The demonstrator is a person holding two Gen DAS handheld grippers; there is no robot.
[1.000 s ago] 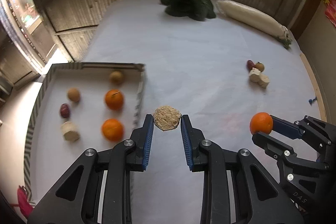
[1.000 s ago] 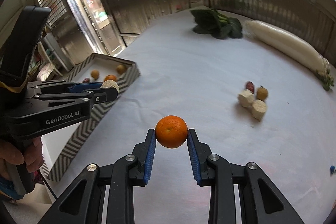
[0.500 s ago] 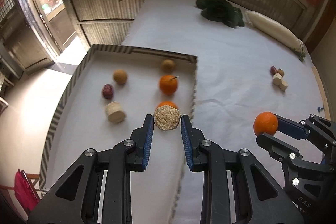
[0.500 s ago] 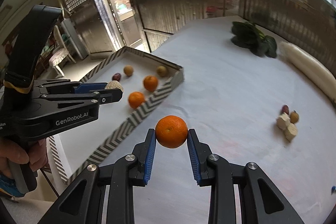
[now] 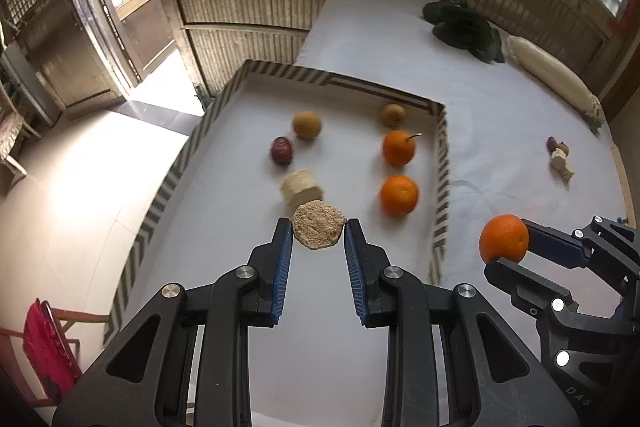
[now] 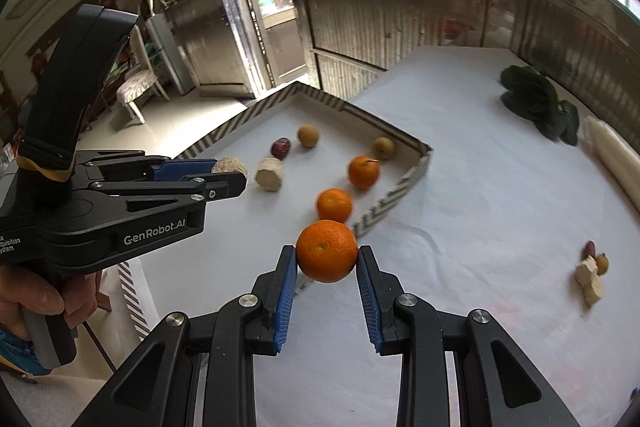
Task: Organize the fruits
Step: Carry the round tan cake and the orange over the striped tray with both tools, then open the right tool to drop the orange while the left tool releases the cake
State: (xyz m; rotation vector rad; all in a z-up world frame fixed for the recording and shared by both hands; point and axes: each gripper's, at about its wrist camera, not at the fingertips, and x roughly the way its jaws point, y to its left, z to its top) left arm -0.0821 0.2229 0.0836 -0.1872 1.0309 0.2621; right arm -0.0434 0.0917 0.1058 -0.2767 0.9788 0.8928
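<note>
My left gripper (image 5: 318,231) is shut on a tan, rough-cut chunk (image 5: 317,229) and hangs over the zigzag-edged tray (image 5: 441,163). In the tray lie two oranges (image 5: 399,195), a second tan chunk (image 5: 301,187), a dark red fruit (image 5: 281,150) and two brownish round fruits (image 5: 306,125). My right gripper (image 6: 326,258) is shut on an orange (image 6: 326,250) just outside the tray's near corner (image 6: 418,174). The left gripper (image 6: 230,175) shows at the left of the right wrist view, with a hand (image 6: 36,301) on its grip.
On the white table (image 5: 500,115), a small cluster of tan chunks and little fruits (image 5: 560,159) lies to the right. Dark leafy greens (image 5: 464,29) and a long white radish (image 5: 548,75) lie at the far end. A red chair (image 5: 44,347) stands beside the tray.
Both grippers have travelled left toward the tray. The left one, with its chunk, now hangs over the tray's inside instead of outside its wall. The right one has neared the tray's corner.
</note>
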